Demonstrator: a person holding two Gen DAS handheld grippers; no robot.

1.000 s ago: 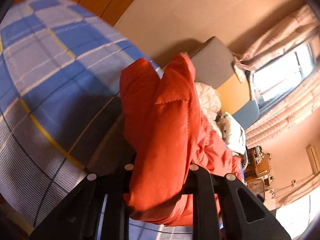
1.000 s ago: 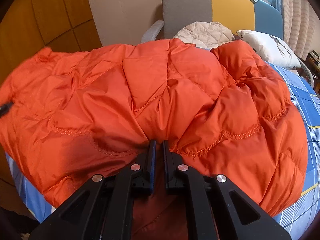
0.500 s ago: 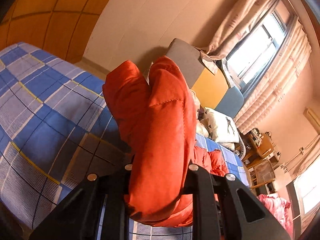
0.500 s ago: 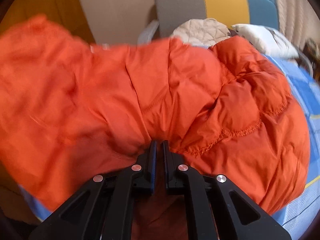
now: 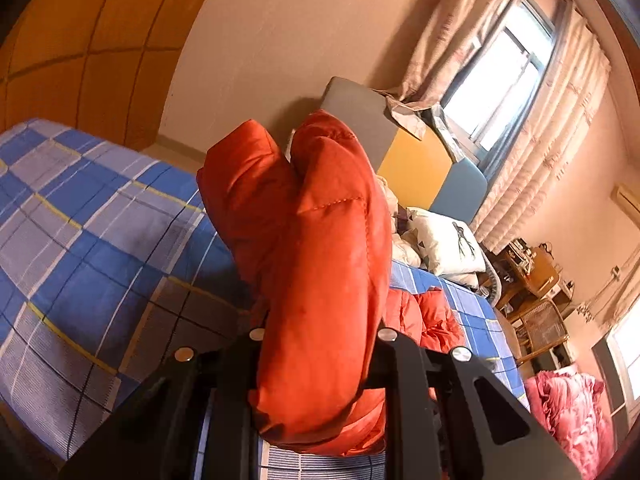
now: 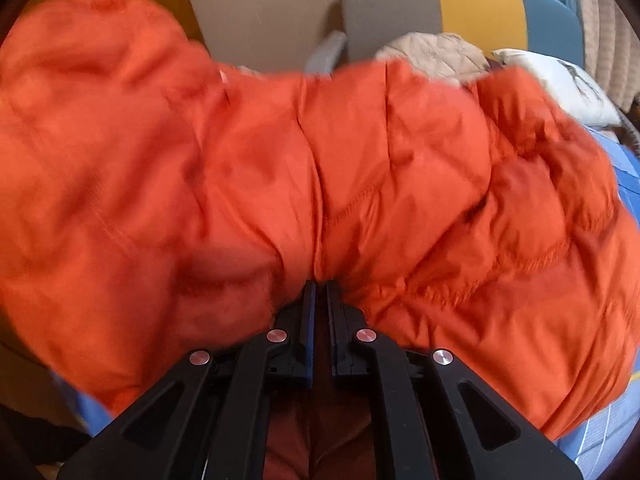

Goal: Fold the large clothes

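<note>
The left tongs [image 5: 320, 344] were spread wide around a thick, doubled-over roll of the puffy orange quilted down jacket [image 5: 320, 264], which filled the gap between the two black fingers and bulged up above them, raised clear of the bed with the blue, grey and yellow checked cover [image 5: 92, 240]. More of the same jacket lay crumpled on that bed cover to the right of the held roll. The right tongs [image 6: 320, 300] were nearly closed, with only a narrow slit between the blue-lined pads [image 6: 309, 320], and pinched a fold of the jacket [image 6: 360, 184] at its lower edge; the padded cloth spread broadly to either side of the pinch, its left part blurred. Beyond the jacket, at the head of the bed, stood a headboard of grey, yellow and blue panels [image 5: 416, 172], with a white printed pillow [image 5: 448, 244] and a beige quilted garment [image 6: 436, 52] lying just before it. Past the far side of the bed a pink quilted heap [image 5: 568, 412] sat below a curtained window [image 5: 500, 76]
</note>
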